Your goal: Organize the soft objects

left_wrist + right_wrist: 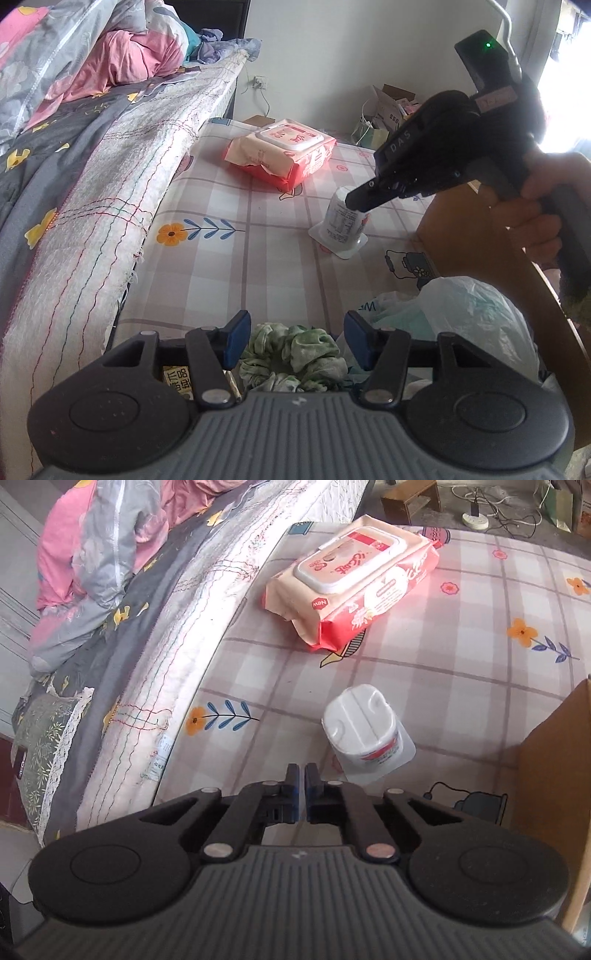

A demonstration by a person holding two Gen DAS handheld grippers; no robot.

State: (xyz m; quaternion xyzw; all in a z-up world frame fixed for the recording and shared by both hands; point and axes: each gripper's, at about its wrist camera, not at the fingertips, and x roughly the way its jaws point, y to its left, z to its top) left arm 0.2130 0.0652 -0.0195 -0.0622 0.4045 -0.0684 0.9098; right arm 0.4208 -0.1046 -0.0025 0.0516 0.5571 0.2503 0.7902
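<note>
A green tie-dye scrunchie point(291, 360) lies between the open fingers of my left gripper point(293, 341), low in the left wrist view; I cannot tell if the pads touch it. A red and cream wet-wipes pack point(284, 151) lies farther off on the checked sheet point(229, 206); it also shows in the right wrist view point(354, 579). A white upside-down cup point(343, 225) stands mid-sheet, and also shows in the right wrist view point(365, 727). My right gripper point(303, 775) is shut and empty, just left of and before the cup; in the left wrist view its tip point(356, 201) hovers over the cup.
A raised mattress with a quilted edge point(110, 206) and piled bedding point(92, 55) runs along the left. A brown cardboard box point(554, 775) stands at the right. A clear plastic bag point(461, 314) lies right of the scrunchie. Boxes and bags point(384, 118) sit on the floor by the far wall.
</note>
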